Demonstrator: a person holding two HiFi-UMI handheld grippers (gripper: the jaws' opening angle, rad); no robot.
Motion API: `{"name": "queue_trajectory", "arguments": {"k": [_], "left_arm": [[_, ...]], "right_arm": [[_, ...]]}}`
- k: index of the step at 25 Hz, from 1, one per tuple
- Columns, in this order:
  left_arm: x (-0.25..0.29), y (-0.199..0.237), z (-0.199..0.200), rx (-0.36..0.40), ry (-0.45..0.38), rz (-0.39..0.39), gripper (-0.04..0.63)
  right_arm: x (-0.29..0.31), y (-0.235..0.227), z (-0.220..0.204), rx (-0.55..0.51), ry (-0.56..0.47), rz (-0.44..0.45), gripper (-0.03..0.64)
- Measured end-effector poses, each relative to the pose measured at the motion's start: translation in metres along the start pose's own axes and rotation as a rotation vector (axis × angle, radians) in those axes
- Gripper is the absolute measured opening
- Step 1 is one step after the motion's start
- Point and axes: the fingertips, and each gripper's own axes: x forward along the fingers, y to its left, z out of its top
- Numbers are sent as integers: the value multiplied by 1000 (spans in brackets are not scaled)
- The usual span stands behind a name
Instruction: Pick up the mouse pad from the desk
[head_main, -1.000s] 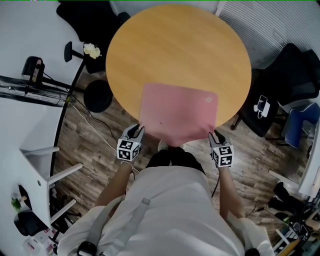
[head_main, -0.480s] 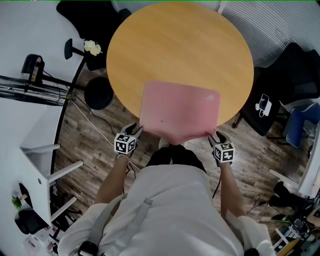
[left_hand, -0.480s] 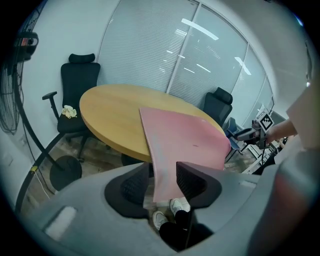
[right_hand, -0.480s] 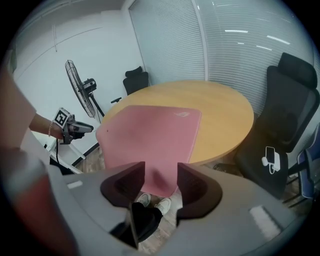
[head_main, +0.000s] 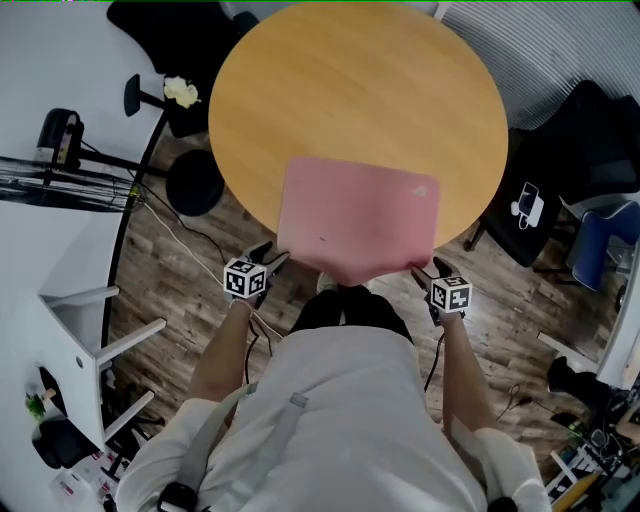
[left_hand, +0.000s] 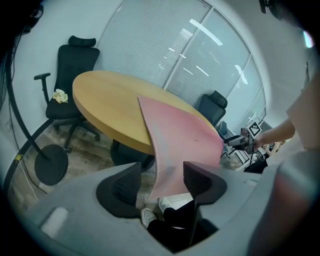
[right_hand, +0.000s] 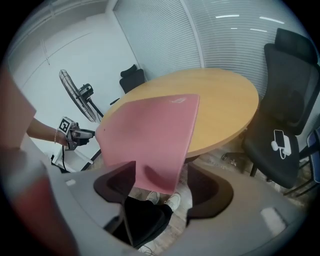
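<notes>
My left tongs (left_hand: 162, 187) and right tongs (right_hand: 160, 187) just opened, unclamped around the mouse pad (head_main: 358, 215); overhanging the worktop (head_main: 350, 90), it may slide off.

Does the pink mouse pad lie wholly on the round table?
No: the mouse pad sticks out past the near rim of the round table, over the floor.
</notes>
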Motion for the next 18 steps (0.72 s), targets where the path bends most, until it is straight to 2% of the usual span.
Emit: {"name": "queue_trajectory", "arguments": {"k": [12, 16, 18], "left_arm": [[21, -5, 5, -19, 27, -105, 278], [26, -10, 7, -16, 31, -129, 273], [28, -12, 8, -12, 30, -144, 259]], "right_arm": [[19, -1, -9, 15, 50, 72, 362], [26, -2, -7, 41, 52, 109, 357], [30, 0, -8, 37, 70, 121, 331]]}}
